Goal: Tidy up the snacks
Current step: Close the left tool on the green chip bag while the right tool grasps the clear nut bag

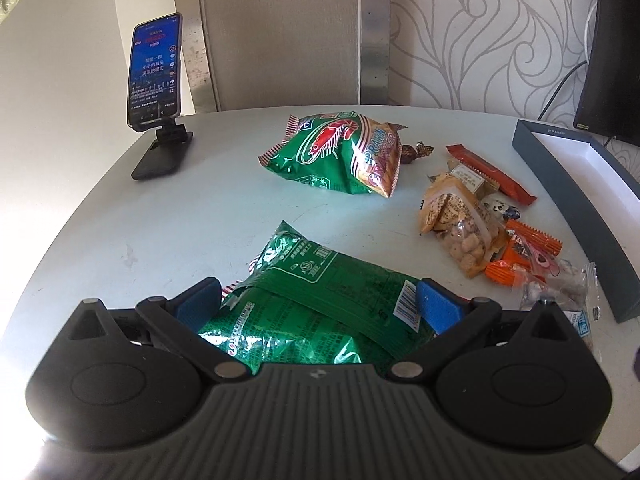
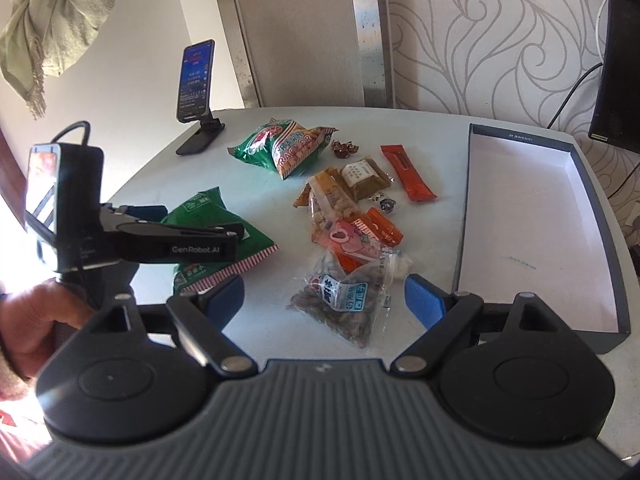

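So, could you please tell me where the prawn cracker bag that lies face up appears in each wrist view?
Left wrist: the prawn cracker bag lies at upper centre, right of the phone on its stand.
Right wrist: it lies left of upper centre, again right of the phone.
Shared landmark: the phone.

Green snack bag: glossy crinkled foil (reflective); table: smooth matt; box: matt cardboard.
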`<action>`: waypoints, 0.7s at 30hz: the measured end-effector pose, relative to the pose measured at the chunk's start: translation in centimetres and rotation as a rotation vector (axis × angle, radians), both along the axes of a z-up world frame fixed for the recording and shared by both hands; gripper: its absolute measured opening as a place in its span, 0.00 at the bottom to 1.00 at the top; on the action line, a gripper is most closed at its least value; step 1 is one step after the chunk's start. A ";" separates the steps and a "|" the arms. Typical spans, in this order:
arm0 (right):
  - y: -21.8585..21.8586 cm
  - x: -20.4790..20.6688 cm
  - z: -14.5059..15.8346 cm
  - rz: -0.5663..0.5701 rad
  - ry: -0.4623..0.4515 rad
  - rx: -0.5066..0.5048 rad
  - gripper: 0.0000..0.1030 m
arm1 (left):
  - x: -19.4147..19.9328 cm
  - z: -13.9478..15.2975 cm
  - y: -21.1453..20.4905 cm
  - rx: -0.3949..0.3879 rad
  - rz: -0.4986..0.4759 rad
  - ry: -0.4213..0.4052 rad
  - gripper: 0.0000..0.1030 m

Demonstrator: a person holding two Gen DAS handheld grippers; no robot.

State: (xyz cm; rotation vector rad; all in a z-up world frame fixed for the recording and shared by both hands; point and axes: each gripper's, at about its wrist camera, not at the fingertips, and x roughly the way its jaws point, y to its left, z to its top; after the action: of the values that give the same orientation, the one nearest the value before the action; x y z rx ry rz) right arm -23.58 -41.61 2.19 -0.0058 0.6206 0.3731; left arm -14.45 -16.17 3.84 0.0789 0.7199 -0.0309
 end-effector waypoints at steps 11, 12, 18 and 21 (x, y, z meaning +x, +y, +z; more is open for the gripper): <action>1.4 3.9 -3.6 -0.119 0.121 0.014 0.86 | 0.6 -0.5 0.2 0.004 -0.081 0.003 1.00; 1.6 4.2 -3.8 -0.129 0.124 0.008 0.86 | 0.7 -0.7 0.3 0.008 -0.088 -0.002 1.00; 2.0 4.9 -4.5 -0.147 0.135 -0.028 0.64 | 1.1 -0.9 0.6 0.003 -0.120 0.000 1.00; 2.3 4.6 -4.6 -0.139 0.115 -0.080 0.53 | 1.2 -0.9 0.9 -0.018 -0.122 0.005 1.00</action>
State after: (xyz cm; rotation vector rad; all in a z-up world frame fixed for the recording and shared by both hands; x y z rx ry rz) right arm -18.99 -39.36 -2.39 -0.0172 0.7451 0.2148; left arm -13.25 -15.22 2.91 0.1053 0.7191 -0.1541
